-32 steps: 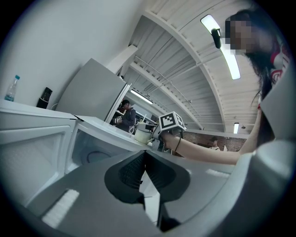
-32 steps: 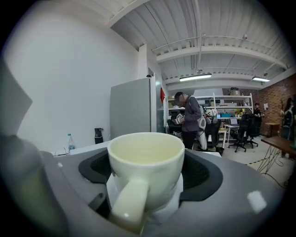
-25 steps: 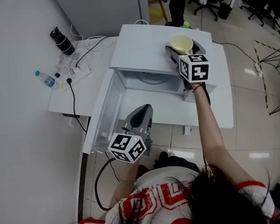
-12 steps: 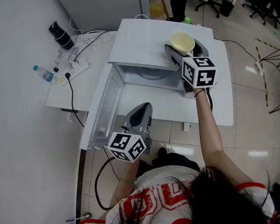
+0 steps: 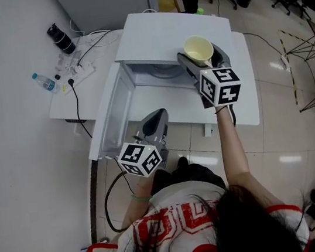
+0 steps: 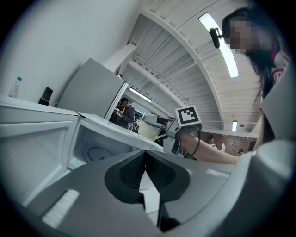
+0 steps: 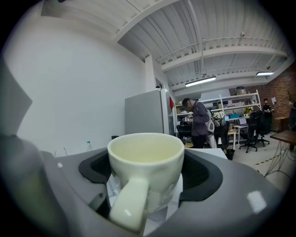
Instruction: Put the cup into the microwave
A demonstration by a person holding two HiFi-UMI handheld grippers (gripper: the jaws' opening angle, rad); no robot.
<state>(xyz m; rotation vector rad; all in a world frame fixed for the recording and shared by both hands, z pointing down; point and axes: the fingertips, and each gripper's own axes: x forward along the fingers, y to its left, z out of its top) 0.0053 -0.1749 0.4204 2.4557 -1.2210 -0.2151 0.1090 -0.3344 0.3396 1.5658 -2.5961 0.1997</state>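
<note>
A cream cup (image 5: 199, 50) (image 7: 147, 171) is held upright in my right gripper (image 5: 201, 57) (image 7: 148, 178), its handle facing the camera. The right gripper is shut on the cup and holds it above the right front corner of the white microwave (image 5: 162, 37). The microwave's door (image 5: 113, 119) is swung open to the left; the glass turntable (image 5: 164, 71) (image 6: 98, 153) shows inside. My left gripper (image 5: 154, 125) (image 6: 144, 175) hovers in front of the door with its jaws shut on nothing. The left gripper view shows the right gripper (image 6: 185, 127) with the cup (image 6: 147, 131) over the microwave's top.
The microwave stands on a white table (image 5: 243, 88). A second white table (image 5: 67, 101) at the left carries a power strip (image 5: 80, 75), a water bottle (image 5: 43, 83) and a dark flask (image 5: 59, 39). A person (image 7: 199, 122), office chairs and desks are in the background.
My right gripper has lifted the cup a little higher and toward the microwave's front. The left gripper has stayed about where it was.
</note>
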